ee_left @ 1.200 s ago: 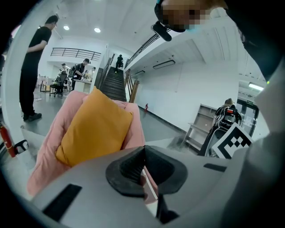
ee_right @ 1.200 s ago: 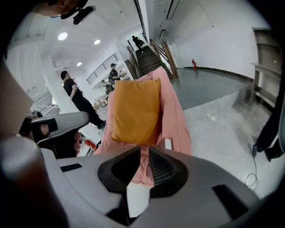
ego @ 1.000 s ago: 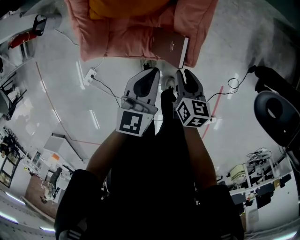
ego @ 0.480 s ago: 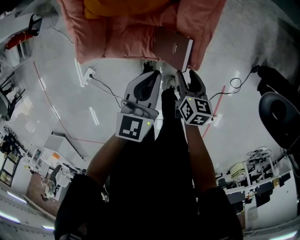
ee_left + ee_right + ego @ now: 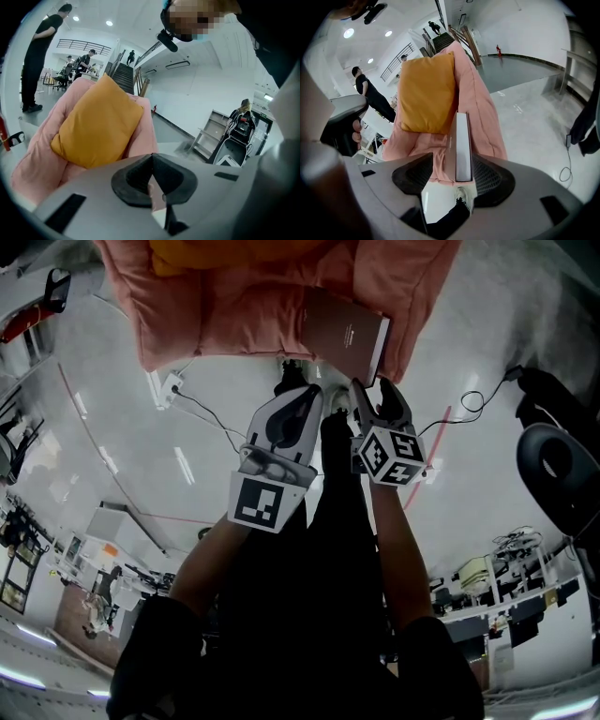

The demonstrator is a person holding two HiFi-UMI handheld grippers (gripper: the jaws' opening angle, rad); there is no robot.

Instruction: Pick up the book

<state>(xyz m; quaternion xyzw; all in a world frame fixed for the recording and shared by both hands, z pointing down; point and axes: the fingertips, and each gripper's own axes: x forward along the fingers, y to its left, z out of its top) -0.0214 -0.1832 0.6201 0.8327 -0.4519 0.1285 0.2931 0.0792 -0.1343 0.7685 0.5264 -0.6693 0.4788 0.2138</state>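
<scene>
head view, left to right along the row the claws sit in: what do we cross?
White power strip → left claw → right claw (jaws opening, book lined up with the gap, not gripped) → black cable → black chair. Book left out of the order: it overlaps both claws.

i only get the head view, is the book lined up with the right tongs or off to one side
Observer: Lined up. In the right gripper view the book shows its white page edge in the gap of the right tongs, which are opening. No pad touches it.
Operator: left tongs doing anything
Observer: No. The left gripper view shows the left tongs shut and empty, with the orange cushion beyond them.
Operator: whats behind the sofa
Observer: A staircase rises beyond the pink sofa, and a person stands off to its left in the left gripper view.
</scene>
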